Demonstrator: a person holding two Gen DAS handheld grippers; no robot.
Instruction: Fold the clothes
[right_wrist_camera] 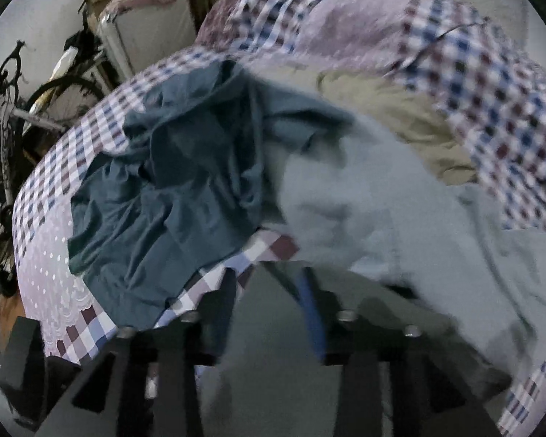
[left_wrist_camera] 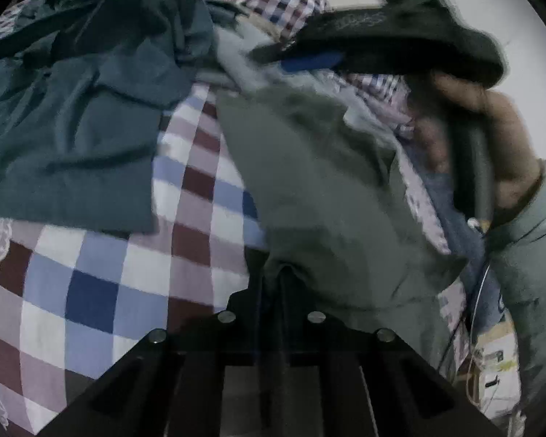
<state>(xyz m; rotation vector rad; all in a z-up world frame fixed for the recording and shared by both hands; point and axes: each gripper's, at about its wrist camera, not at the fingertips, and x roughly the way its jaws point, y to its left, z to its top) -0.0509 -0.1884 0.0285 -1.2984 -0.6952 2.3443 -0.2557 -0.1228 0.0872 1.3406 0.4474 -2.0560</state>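
1. Two wrist views look across a bed (right_wrist_camera: 54, 273) covered in a checked sheet (left_wrist_camera: 102, 284) of white, blue and maroon squares, with a lace-edged dotted border along its side.
2. A dark teal garment (right_wrist_camera: 171, 196) lies crumpled on the sheet, well spread toward the bed's edge; in the left wrist view it fills the upper left (left_wrist_camera: 76, 109).
3. A grey-green garment (left_wrist_camera: 320, 196) is the piece being handled. It stretches between the two tools, its near end bunched at the left tongs (left_wrist_camera: 273, 276) and its far part reaching up toward the right tongs (left_wrist_camera: 309, 60).
4. In the right wrist view the same cloth looks paler and blurred (right_wrist_camera: 364, 218), draped over and in front of the right tongs (right_wrist_camera: 273, 284).
5. A tan garment (right_wrist_camera: 393, 116) lies behind it, partly under a fold of checked fabric.
6. The left tongs are pinched together on the grey-green garment, which rises straight from between the tips.
7. The right tongs, seen from the left wrist view, are held by a hand (left_wrist_camera: 491, 138) in a pale sleeve; a blue pad shows at the tips against the cloth. Motion blur and covering cloth keep me from telling how far they are parted.
8. A bicycle (right_wrist_camera: 22, 102) stands beside the bed.
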